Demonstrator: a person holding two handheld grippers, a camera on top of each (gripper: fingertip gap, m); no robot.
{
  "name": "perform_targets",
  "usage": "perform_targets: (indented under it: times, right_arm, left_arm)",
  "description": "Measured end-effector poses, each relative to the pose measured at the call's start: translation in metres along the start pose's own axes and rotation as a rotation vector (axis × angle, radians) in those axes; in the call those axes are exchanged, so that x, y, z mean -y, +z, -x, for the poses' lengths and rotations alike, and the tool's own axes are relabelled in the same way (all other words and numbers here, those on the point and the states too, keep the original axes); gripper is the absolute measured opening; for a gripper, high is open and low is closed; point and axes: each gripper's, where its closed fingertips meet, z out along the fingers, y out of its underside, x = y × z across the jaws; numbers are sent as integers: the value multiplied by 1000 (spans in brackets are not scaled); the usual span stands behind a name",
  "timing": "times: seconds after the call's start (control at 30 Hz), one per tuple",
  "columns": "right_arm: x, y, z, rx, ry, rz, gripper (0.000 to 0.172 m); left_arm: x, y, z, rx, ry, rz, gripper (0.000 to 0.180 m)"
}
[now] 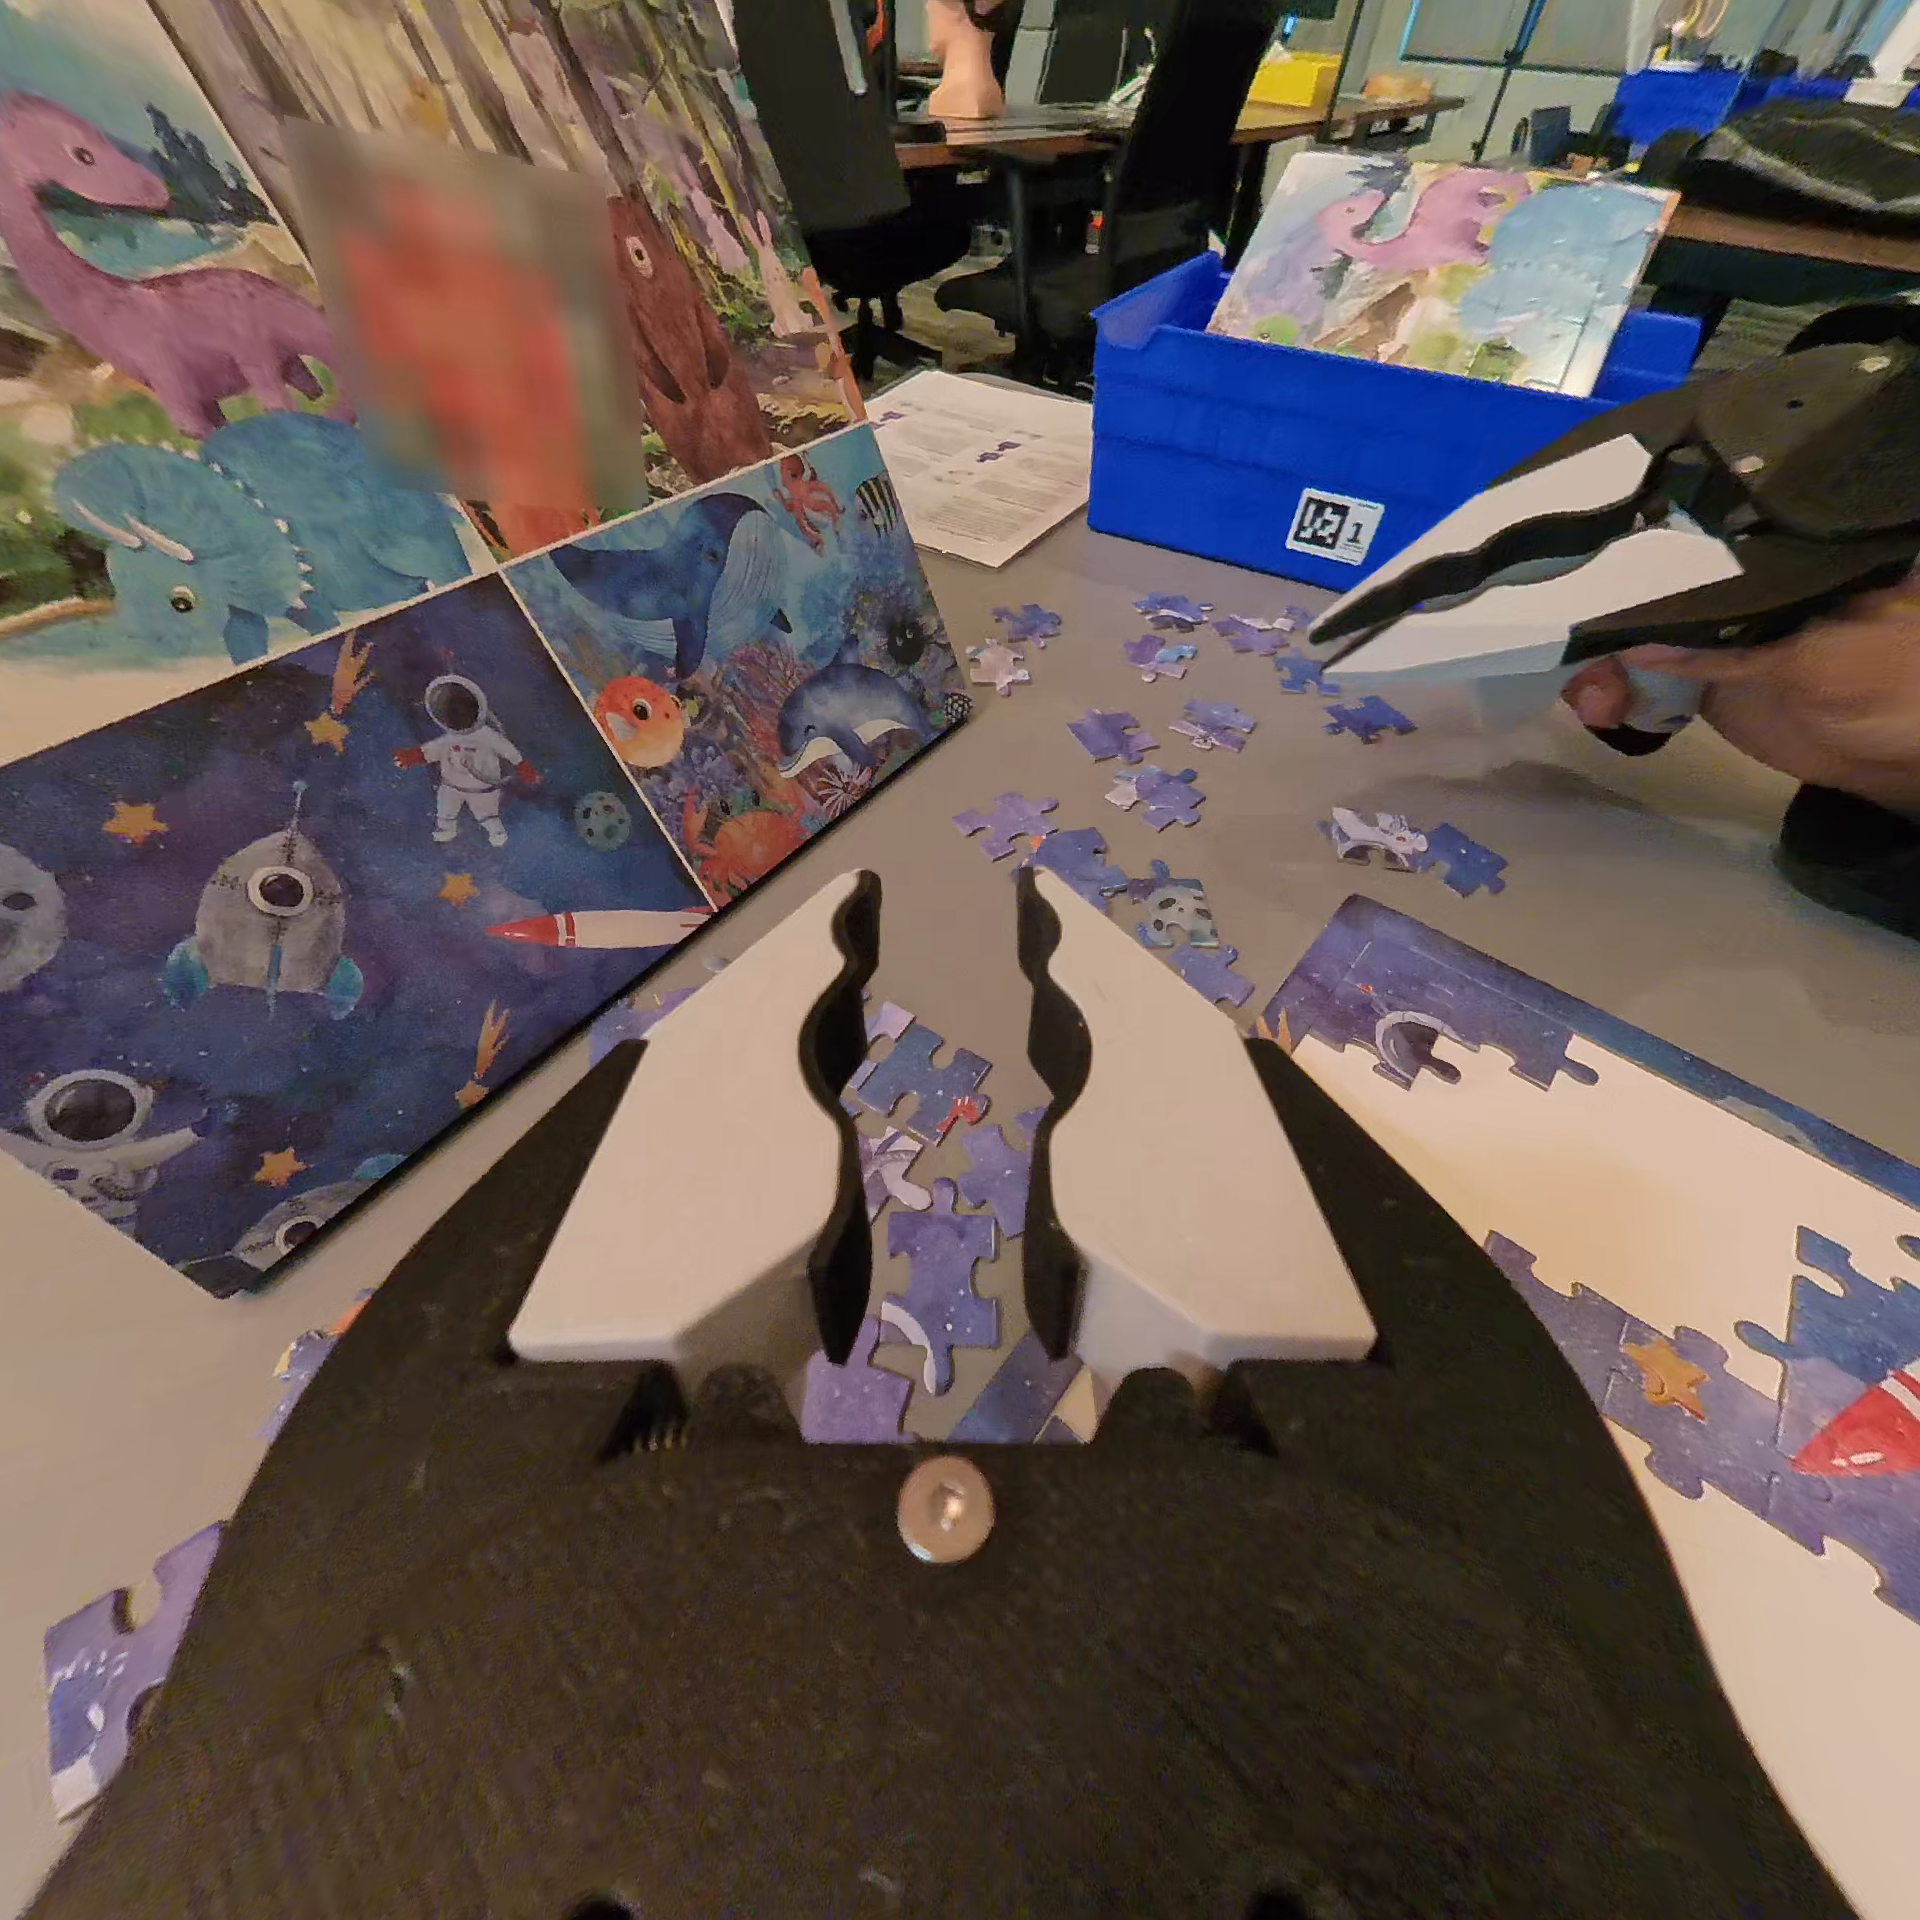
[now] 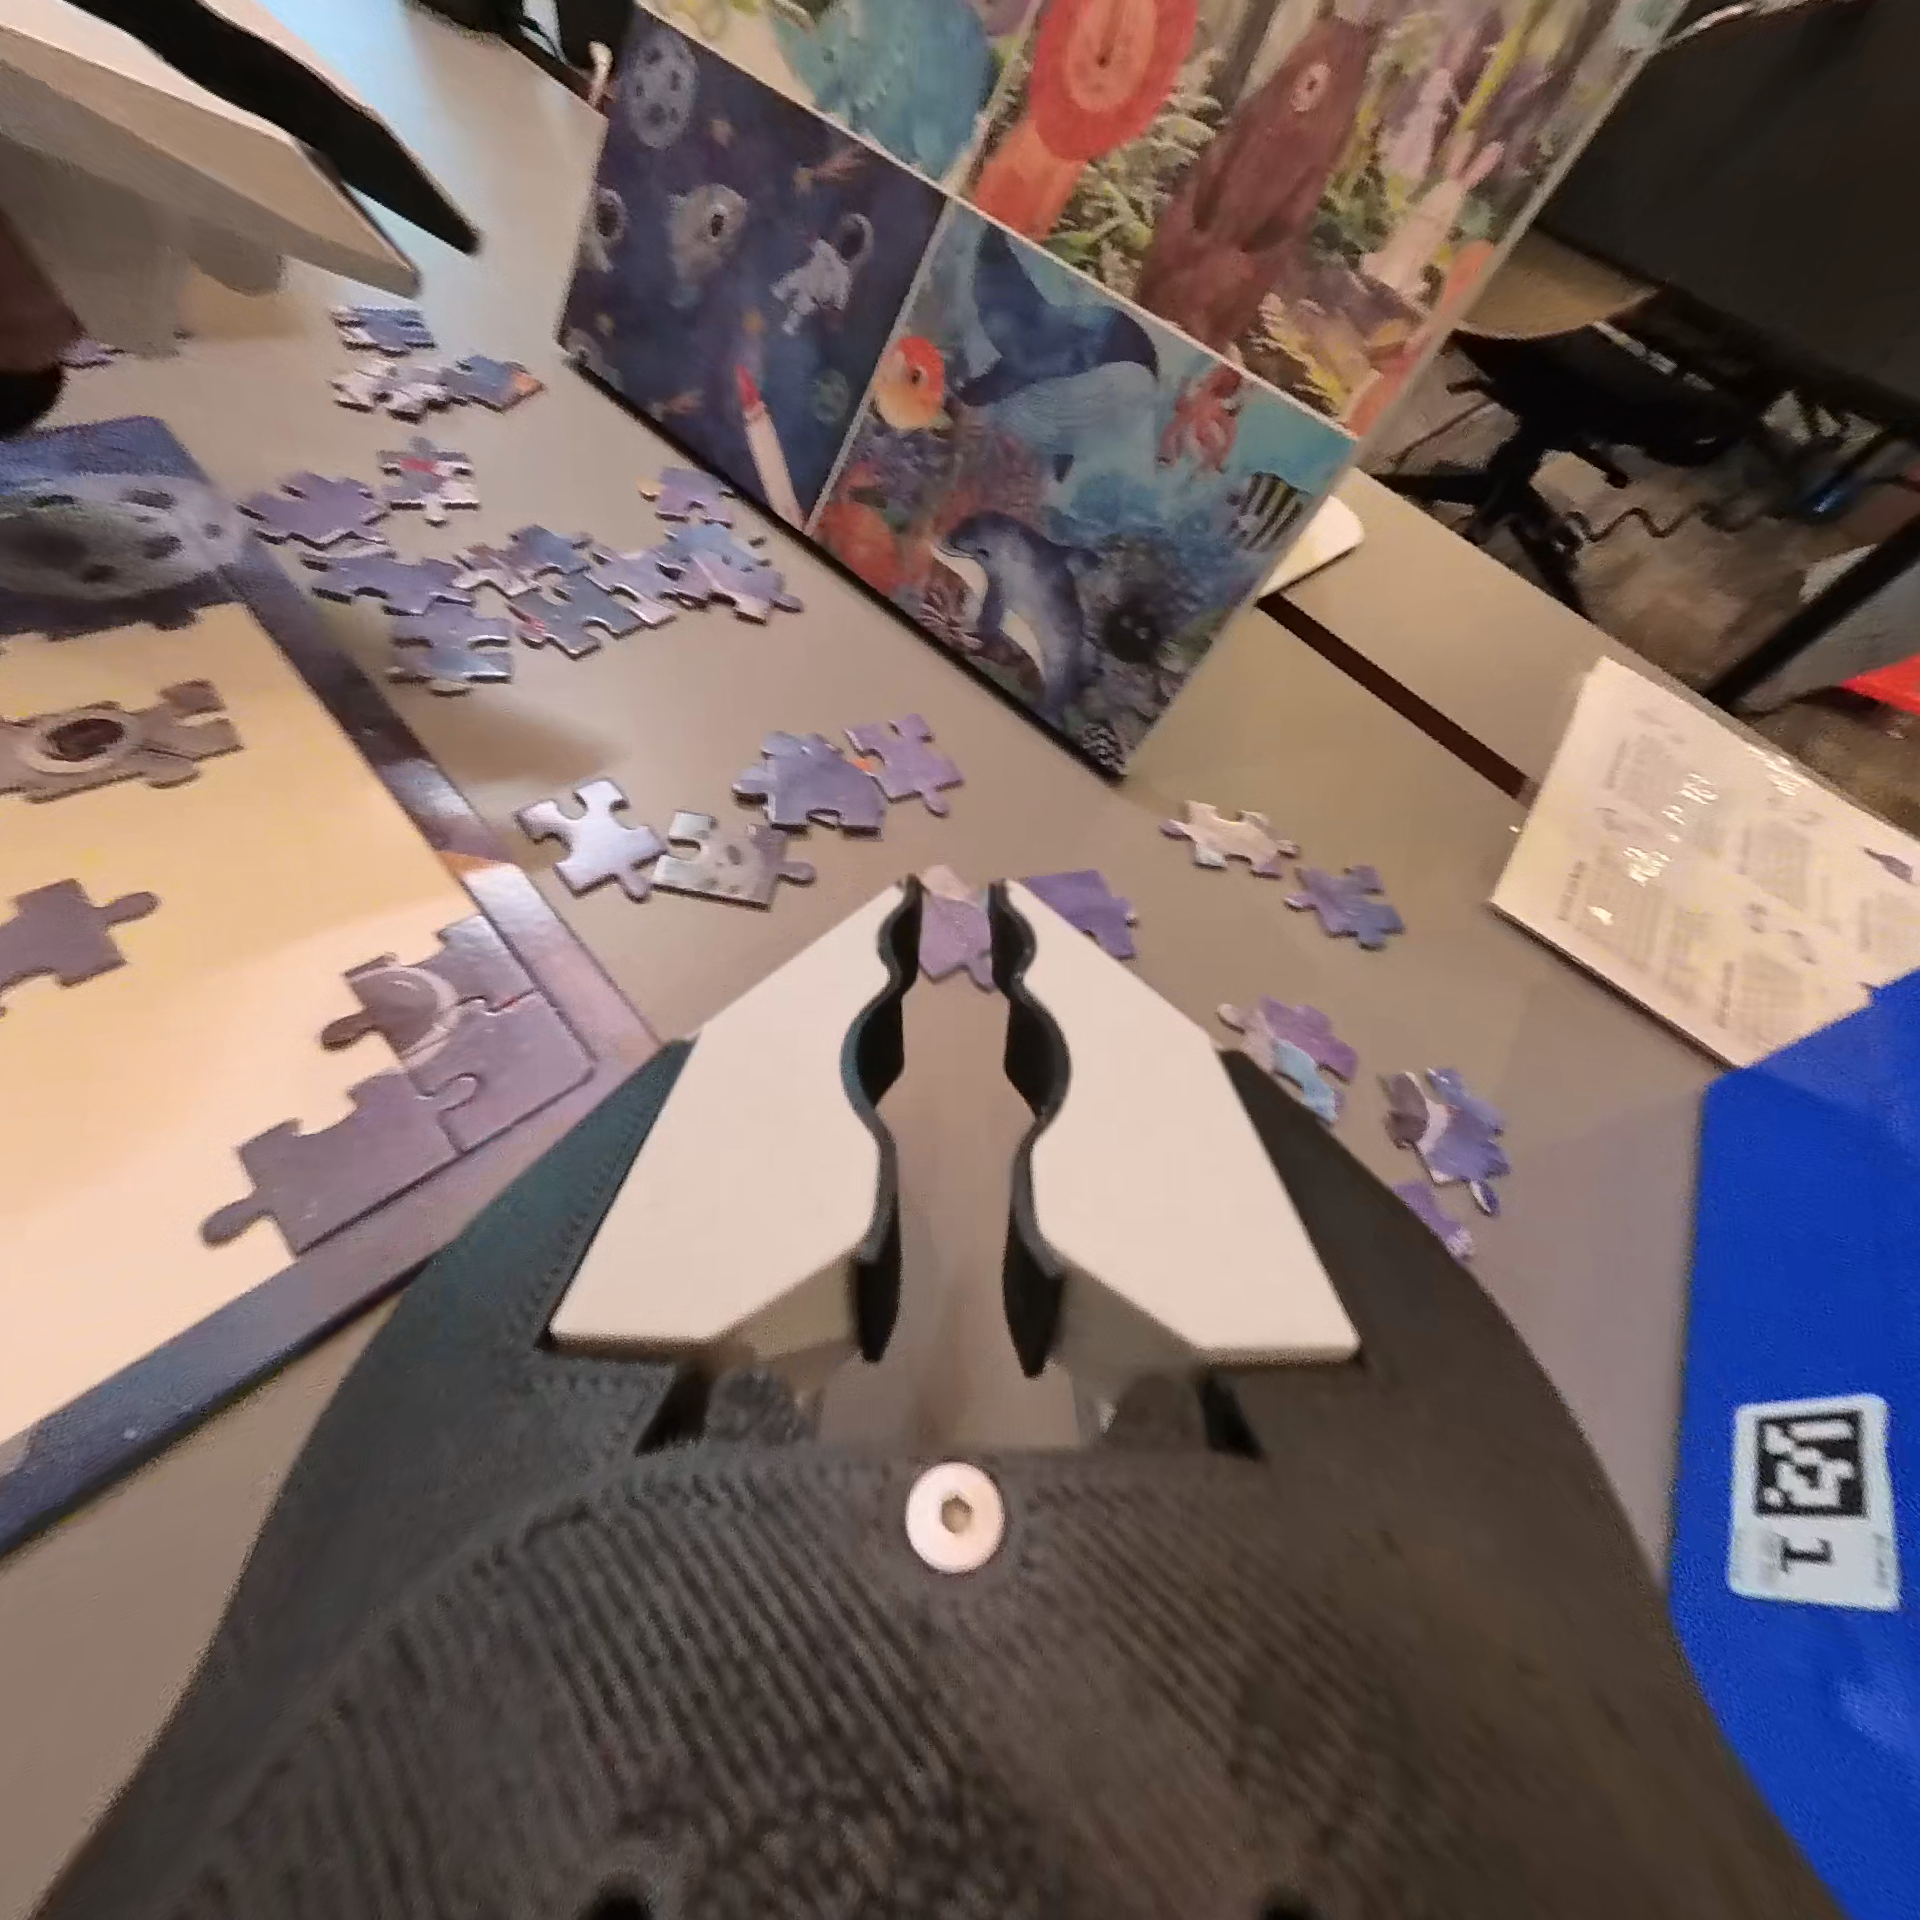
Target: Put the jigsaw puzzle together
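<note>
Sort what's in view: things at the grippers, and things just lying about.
At the grippers: left gripper, open over loose pieces; right gripper, purple piece between its fingertips; puzzle board beside both.
Lying about: picture box; blue bin; printed sheet.

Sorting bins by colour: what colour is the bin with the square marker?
Bright blue bin, seen best in the left wrist view.

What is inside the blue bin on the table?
A puzzle board with dinosaur pictures leans out of the blue bin. The bin's wall hides the board's lower part and the bottom.
</note>
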Motion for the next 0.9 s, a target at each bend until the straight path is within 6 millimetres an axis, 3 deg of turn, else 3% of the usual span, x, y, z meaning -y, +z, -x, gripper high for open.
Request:
perform_targets:
  times: [0.23,0.37,0.47,0.67,0.77,0.9]
  right_arm:
    - [2,-23,-41,-123,64,-57,7]
    - [10,-38,-52,-131,112,-123,8]
    - [2,-36,-35,6,110,-73,22]
    - [-46,-20,29,345,102,185,48]
    - [-64,-12,41,362,47,280,49]
    - [-68,-12,40,351,44,296,40]
  left_arm:
    - [5,-3,0,15,-7,-25,23]
    - [0,-2,6,51,8,0,22]
    - [-10,0,15,80,10,25,19]
    - [-12,-1,18,93,6,32,18]
    - [-8,-1,13,98,45,30,17]
    - [-7,-1,9,120,115,42,15]
